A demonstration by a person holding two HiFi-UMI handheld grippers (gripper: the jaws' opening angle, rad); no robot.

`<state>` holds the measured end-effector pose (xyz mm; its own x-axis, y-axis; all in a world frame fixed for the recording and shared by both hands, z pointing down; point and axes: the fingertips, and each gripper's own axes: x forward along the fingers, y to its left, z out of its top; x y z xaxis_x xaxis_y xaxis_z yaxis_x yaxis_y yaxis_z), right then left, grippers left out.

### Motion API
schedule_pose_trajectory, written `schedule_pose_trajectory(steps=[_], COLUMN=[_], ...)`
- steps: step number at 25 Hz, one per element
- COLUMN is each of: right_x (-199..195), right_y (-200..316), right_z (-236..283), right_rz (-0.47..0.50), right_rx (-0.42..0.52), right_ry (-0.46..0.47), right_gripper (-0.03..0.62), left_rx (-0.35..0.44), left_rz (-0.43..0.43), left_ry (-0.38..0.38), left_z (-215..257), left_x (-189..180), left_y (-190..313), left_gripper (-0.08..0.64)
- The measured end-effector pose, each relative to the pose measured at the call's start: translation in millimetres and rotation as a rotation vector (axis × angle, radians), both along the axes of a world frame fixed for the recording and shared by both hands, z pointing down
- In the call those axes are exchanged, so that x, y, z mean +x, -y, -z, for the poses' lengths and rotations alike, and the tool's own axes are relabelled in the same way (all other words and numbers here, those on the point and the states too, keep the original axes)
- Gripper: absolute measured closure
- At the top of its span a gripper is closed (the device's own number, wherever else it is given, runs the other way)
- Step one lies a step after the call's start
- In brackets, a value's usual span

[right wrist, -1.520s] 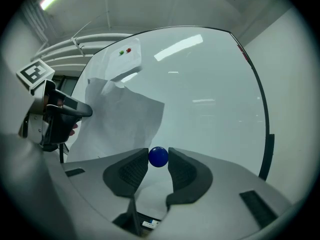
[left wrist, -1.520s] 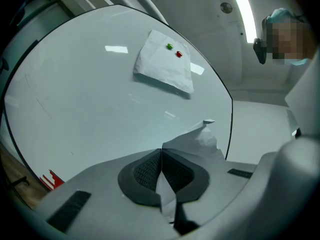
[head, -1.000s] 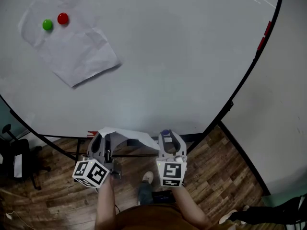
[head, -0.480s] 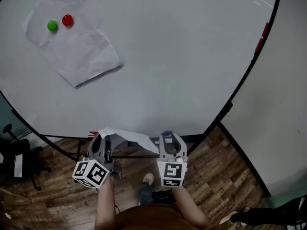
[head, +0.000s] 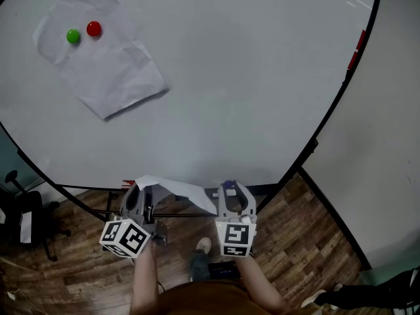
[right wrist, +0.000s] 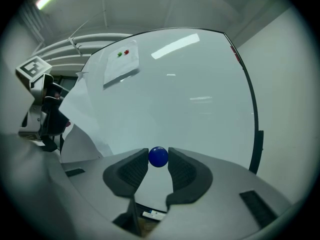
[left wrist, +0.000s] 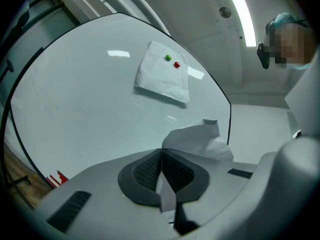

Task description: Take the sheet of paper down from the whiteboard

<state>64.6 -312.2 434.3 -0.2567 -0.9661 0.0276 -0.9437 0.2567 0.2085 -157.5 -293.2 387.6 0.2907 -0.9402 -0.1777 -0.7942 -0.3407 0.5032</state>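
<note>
I am gripping the sheet of paper (left wrist: 197, 141) with the left tongs (left wrist: 161, 156), jaws pressed fully together on one corner, so the rest is flopping up and to the right of them, clear of the whiteboard (head: 249, 97) and just ahead of both tools; the right tongs (right wrist: 158, 160) are pinching a small blue magnet (right wrist: 158, 156) at the very tips, jaws only as far apart as the ball. I am judging the magnet as the weak point: round and caught by the tips alone, it could be rolling out at any jolt, or snapping onto the board if I am drifting closer. The thin corner grip is also risking a slip or tear if the free edge is brushing the right tongs beside it. A second sheet (head: 105, 58), pinned by a green magnet (head: 73, 36) and a red magnet (head: 94, 28), is hanging well up and left of the left tongs. The board's black frame (head: 317, 140) is running down to the right of the right tongs, with a wall (head: 384, 149) beyond it; below and behind both tongs I am seeing open floor (head: 295, 241)
</note>
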Motion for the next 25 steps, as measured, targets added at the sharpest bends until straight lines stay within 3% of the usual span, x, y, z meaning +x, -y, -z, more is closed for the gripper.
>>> schedule_pose_trajectory(steps=[25], right_x=[-3.9], right_y=[4.7], right_z=[5.4], right_rz=[0.013], right_rx=[0.006], right_ry=[-0.017], right_gripper=[0.457], left_rx=[0.017], left_rz=[-0.013], left_ry=[-0.008], left_z=[8.8], left_x=[2.4], left_y=[1.6], left_gripper=[0.535])
